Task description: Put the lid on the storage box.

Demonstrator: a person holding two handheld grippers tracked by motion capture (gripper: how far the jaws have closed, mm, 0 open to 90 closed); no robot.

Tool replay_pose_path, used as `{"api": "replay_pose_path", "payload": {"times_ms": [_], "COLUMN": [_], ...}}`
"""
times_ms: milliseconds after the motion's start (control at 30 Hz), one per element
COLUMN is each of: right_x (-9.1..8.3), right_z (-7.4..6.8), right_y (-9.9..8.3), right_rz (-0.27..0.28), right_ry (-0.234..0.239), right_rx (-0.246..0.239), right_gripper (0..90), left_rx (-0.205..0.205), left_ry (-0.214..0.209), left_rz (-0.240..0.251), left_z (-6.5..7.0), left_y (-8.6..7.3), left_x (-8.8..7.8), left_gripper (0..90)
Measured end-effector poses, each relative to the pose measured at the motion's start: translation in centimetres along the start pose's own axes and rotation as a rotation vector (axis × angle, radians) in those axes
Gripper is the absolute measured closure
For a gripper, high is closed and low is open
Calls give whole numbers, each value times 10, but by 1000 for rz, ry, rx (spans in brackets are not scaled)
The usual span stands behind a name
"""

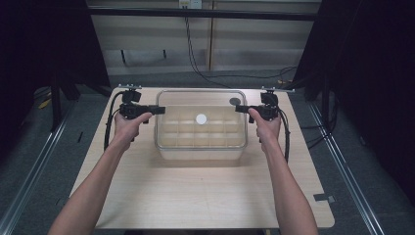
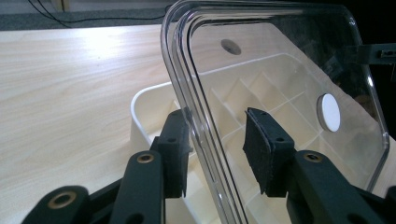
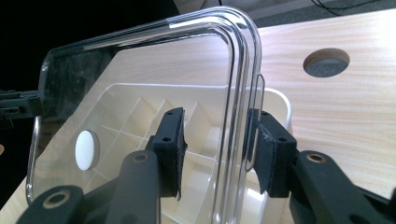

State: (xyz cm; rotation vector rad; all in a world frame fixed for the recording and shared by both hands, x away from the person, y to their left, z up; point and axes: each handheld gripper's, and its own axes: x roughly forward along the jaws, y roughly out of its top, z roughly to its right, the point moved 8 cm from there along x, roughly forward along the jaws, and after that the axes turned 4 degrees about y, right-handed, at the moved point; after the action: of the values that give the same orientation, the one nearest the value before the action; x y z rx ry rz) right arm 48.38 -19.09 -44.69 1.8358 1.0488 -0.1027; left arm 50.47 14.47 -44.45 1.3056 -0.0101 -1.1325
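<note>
Lid: clear plastic lid [image 1: 200, 119], rectangular with rounded corners and a raised double rim, a white round disc [image 1: 201, 118] at its centre; it lies over the compartment box [image 1: 200, 149] at the middle of the wooden table [image 1: 195, 196], long axis running 9 to 3 o'clock.
Box: cream plastic tray, thin partition walls in a grid, smooth and slightly glossy.
Left gripper: left gripper [image 1: 159, 110] at 9 o'clock of the lid, jaws pointing toward 3 o'clock; in the left gripper view the lid's short-edge rim [image 2: 196, 130] passes between the black rubber-faced pads [image 2: 175, 154], near the left pad with a plain gap to the right one, so the jaws stand apart and do not clamp.
Right gripper: right gripper [image 1: 241, 108] at 3 o'clock, jaws pointing toward 9 o'clock; in the right gripper view the rim [image 3: 236, 140] and a small clear tab sit between the pads [image 3: 268, 156], neither pad pressing flat, so this grip looks released as well.
Key relation: each hand straddles one short end of the lid, equally near; the coming move turns on the lid's rim seating square on the box's rim.
Hole: round cable hole [image 1: 235, 101] in the table at 1 o'clock of the box.
</note>
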Motion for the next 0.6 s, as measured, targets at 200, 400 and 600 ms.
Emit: {"api": "replay_pose_path", "payload": {"times_ms": [200, 400, 600], "right_x": [7, 15, 23], "right_z": [5, 12, 16], "right_y": [-3, -8, -12], "right_rz": [-20, -45, -73], "right_ry": [-17, -38, -58], "right_rx": [8, 33, 27], "right_gripper": [550, 519, 485], "left_rx": [-33, -32, -44], "left_ry": [-6, -1, 11], "left_rz": [-11, -28, -42], "left_z": [-4, -7, -12], "left_y": [-3, -6, -12], "left_x": [6, 12, 19], "left_gripper": [608, 596, 585]}}
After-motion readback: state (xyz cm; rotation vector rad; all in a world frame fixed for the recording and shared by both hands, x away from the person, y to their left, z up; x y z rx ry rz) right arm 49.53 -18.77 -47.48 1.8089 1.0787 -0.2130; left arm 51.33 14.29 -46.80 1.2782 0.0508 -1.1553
